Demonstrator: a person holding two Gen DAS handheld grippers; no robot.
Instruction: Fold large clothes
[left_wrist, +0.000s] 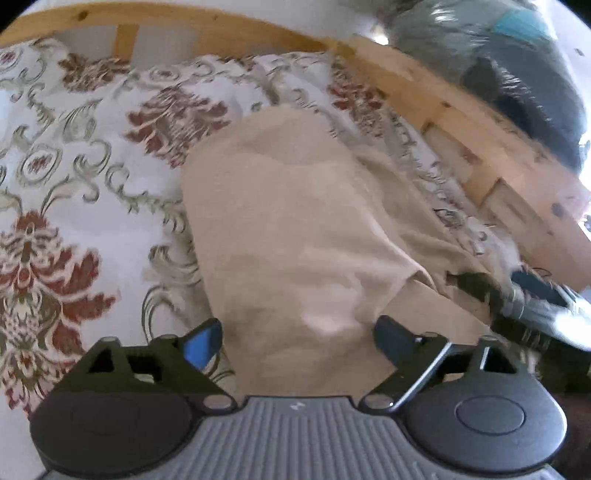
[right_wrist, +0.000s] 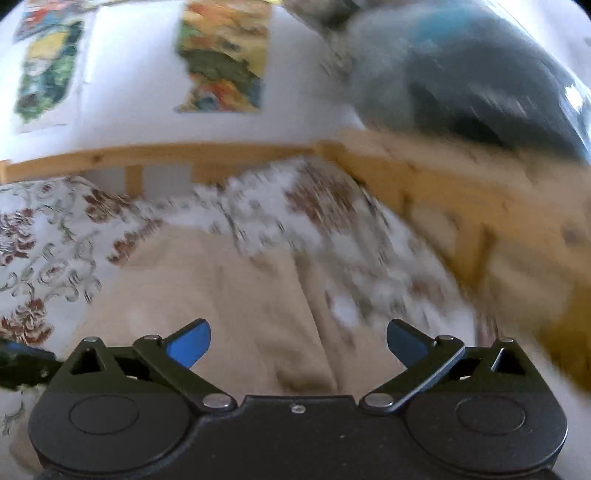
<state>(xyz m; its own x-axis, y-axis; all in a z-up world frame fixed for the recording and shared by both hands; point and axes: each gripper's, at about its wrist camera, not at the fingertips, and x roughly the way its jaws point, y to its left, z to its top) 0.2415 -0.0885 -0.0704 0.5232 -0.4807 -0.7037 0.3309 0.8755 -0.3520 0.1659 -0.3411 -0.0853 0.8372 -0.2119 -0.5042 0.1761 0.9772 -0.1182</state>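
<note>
Both of our grippers, left gripper and right gripper, hover spread and empty over the beige garment on the bed; we should pinch matching corners, then fold evenly.

The beige garment is soft matt cloth, smooth with shallow creases. The bedspread under it is matt woven cloth, printed with red and grey-green florals. The bed frame is pale knotty wood with a dull finish. The gripper fingers look like matt black plastic with blue pads
</note>
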